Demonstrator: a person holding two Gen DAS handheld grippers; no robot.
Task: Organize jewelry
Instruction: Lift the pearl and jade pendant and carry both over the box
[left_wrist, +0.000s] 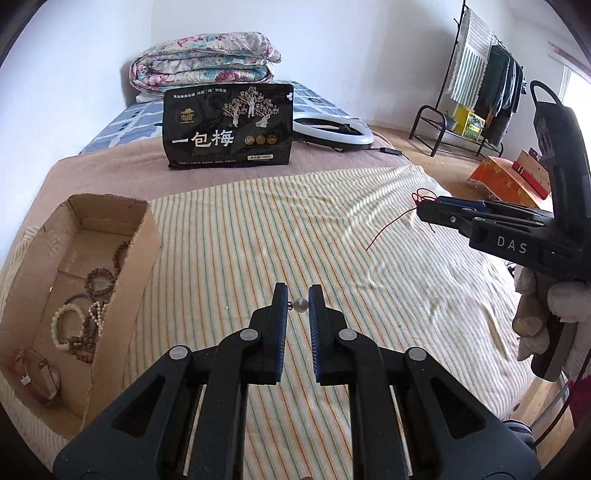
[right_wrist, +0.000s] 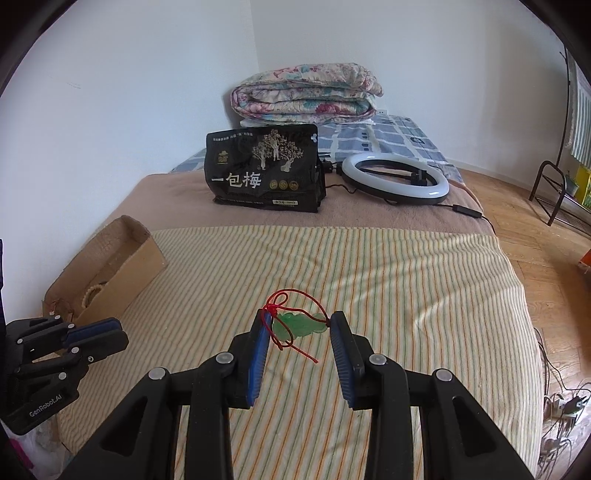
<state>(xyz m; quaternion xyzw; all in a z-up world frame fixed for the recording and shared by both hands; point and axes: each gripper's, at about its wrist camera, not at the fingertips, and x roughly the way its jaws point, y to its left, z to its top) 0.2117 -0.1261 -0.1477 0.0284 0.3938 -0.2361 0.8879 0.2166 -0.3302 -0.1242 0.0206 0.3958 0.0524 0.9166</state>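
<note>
The green pendant (right_wrist: 301, 325) on its red cord (right_wrist: 284, 295) sits between the fingers of the right gripper (right_wrist: 301, 332), which stand wide apart around it. The cord drapes over the left finger, and whether the pendant hangs from it or rests on the bed (right_wrist: 406, 277) I cannot tell. It looks light and brittle — a stone-like piece that would chip if dropped — while the cord is limp and apt to snag, so the knot above the pendant seems the safest place to pinch.

The left gripper (left_wrist: 298, 306) has its fingers narrowly open about a small pale bead (left_wrist: 301, 305), apparently without squeezing it; it is tiny, smooth and likely to roll.

Only the left view looks into the cardboard box (left_wrist: 144, 236) — bead bracelets (left_wrist: 101, 282) and a watch (left_wrist: 38, 373) lie inside. Only the right view shows the pendant itself.
</note>
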